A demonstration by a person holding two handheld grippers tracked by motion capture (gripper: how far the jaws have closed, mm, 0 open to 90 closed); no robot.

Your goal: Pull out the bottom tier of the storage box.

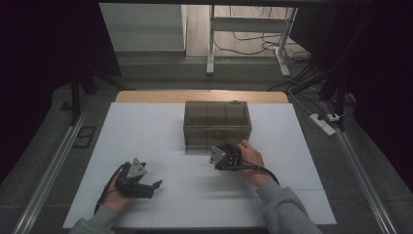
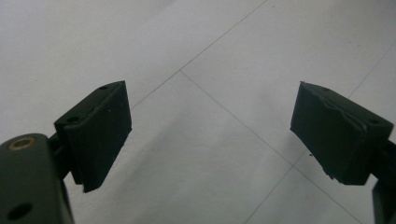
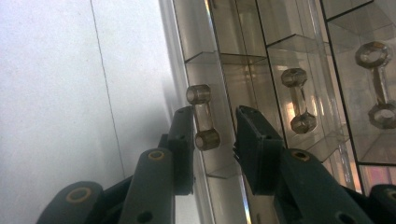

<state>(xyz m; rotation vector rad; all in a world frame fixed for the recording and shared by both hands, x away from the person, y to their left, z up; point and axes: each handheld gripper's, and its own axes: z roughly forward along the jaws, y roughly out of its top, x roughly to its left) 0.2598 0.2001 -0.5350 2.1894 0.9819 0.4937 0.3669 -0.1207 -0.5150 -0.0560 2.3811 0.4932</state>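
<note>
At centre frame the smoky clear drawer cabinet (image 1: 217, 124) sits on the white tabletop (image 1: 146, 131), and the right tool (image 3: 214, 135) is right at its front, jaws parted either side of a dumbbell-shaped drawer handle (image 3: 202, 116), not clamped. Lower left, the left tool (image 2: 210, 135) hangs released, jaws spread wide over bare tabletop.

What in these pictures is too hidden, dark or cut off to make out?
- Drawer box contents: in the high view the smoky walls and dim light hide them.
- Right gripper, right gripper view: jaws flank the nearest drawer handle; contact cannot be told.
- Other handles: the view's edges cut off the drawer fronts.
- Left gripper, left gripper view: its body lies below the frame.
- Room sides, high view: lost in darkness.
</note>
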